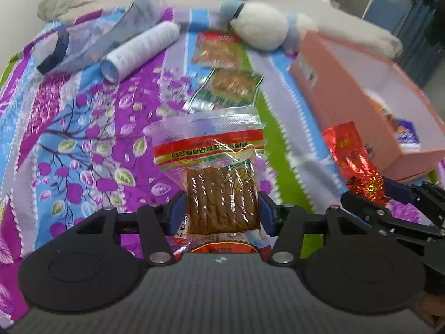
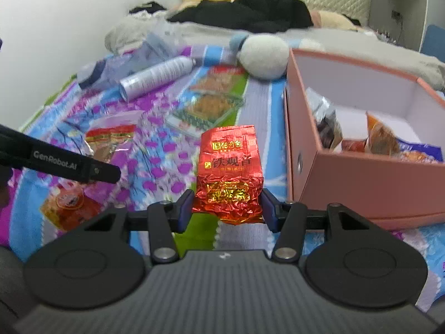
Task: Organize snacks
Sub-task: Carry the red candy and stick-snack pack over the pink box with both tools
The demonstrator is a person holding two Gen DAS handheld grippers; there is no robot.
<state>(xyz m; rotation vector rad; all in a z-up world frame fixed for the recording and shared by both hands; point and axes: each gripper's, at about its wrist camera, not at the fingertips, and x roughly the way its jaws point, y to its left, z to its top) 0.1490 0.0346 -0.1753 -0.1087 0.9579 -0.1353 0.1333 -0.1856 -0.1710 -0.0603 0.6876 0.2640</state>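
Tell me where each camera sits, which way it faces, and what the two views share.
Left wrist: on the left tool, looking down its fingers at a clear snack packet it grips above the floral bedspread; the right tool shows alongside.
Right wrist: on the right tool, facing its gripped red foil packet, the pink box beside it.
Shared: both packets, box, white cylinder, plush toy.

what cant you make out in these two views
- Pink box: its far right end is cut off by the right wrist view's edge; the wall hides what lies low inside.
- Two flat snack packs on the bedspread: print blurred in both views.
- Clear snack pack in the left tongs: its lower end is hidden behind the gripper body.
- Red foil packet in the right tongs: back face unseen.
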